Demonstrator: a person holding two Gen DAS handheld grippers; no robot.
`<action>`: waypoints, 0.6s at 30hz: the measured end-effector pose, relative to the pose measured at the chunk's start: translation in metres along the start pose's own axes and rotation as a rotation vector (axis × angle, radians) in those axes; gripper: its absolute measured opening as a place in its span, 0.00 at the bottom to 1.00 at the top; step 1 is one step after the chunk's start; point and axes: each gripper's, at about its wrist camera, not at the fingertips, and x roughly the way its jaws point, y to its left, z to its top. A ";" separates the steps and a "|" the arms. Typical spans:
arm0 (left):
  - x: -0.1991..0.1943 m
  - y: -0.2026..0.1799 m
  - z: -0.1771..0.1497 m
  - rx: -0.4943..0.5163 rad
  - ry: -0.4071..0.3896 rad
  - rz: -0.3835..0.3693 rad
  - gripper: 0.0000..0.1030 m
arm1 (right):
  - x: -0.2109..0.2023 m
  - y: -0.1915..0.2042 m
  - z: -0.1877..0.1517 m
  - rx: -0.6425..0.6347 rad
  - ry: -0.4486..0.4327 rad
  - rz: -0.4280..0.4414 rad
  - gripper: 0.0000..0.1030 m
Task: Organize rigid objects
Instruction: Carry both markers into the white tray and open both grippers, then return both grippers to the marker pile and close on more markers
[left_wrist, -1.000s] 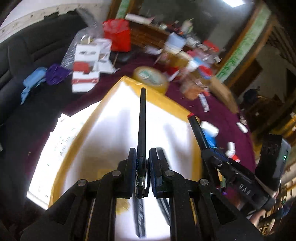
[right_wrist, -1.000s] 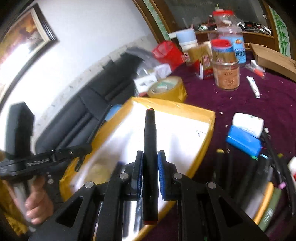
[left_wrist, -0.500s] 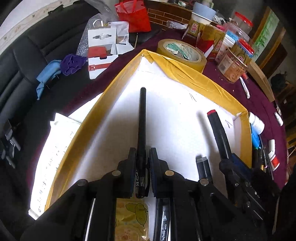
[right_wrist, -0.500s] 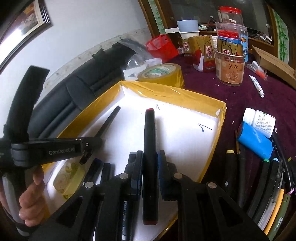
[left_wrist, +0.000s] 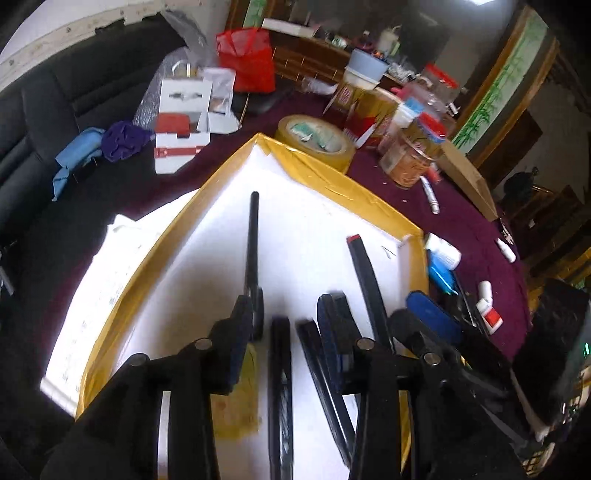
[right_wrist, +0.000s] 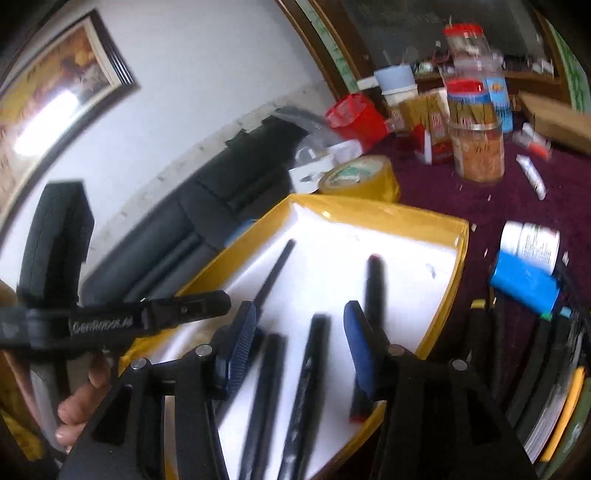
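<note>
two grippers hang over a white tray (left_wrist: 317, 206) with yellow taped edges on the purple tabletop (left_wrist: 461, 225). the left gripper (left_wrist: 286, 317) has its fingers opening, a thin black pen (left_wrist: 253, 236) lying against the left finger and pointing to 12 o'clock, no longer clamped. the right gripper (right_wrist: 299, 332) has its fingers opening wide; a red-tipped marker (right_wrist: 373, 288) lies in the tray beside its right finger, loose. more dark pens (right_wrist: 266, 398) lie in the tray at 6 o'clock. a tape roll (left_wrist: 314, 142) sits just past the tray at 12 o'clock, and other pens (right_wrist: 532, 354) wait on the tabletop at 3 o'clock.
</note>
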 end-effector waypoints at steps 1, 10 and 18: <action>-0.006 -0.002 -0.005 0.005 -0.009 0.000 0.33 | -0.003 -0.001 -0.002 0.012 0.014 0.011 0.44; -0.011 -0.068 -0.057 0.158 0.046 -0.106 0.33 | -0.102 -0.058 -0.021 0.093 0.023 -0.151 0.43; 0.000 -0.124 -0.074 0.248 0.121 -0.195 0.33 | -0.153 -0.143 -0.015 0.189 -0.065 -0.343 0.42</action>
